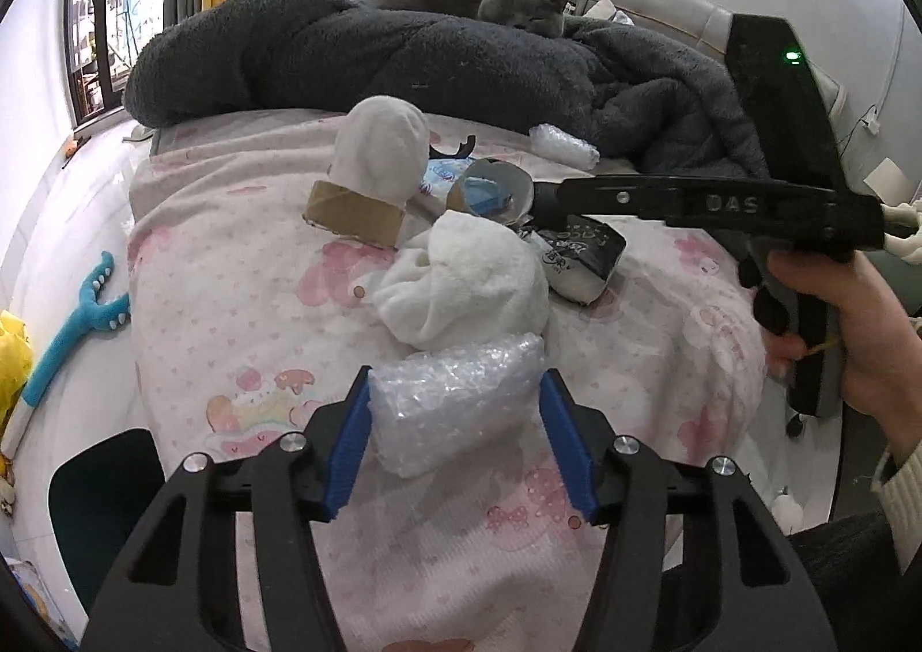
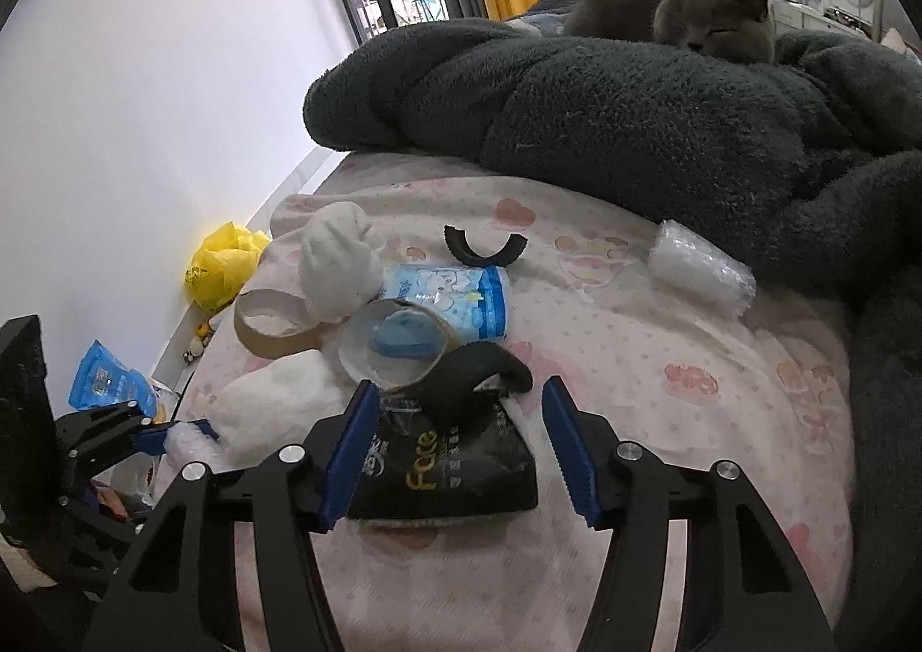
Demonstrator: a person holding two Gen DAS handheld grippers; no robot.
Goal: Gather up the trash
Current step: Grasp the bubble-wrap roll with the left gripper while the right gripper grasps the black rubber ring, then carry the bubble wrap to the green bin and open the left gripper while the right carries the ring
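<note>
Between left claw (image 1: 455, 398) pads — bubble wrap (image 1: 455, 398), gripped; right claw (image 2: 458, 416) open w/ black packet (image 2: 455, 473) between.

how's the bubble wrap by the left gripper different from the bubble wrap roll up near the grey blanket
The near bubble wrap sits between the left gripper fingers; the far bubble wrap roll lies untouched beside the grey blanket. The near one is a loose crumpled wad; the far one is rolled tight. Both are clear and lie on the pink sheet.
</note>
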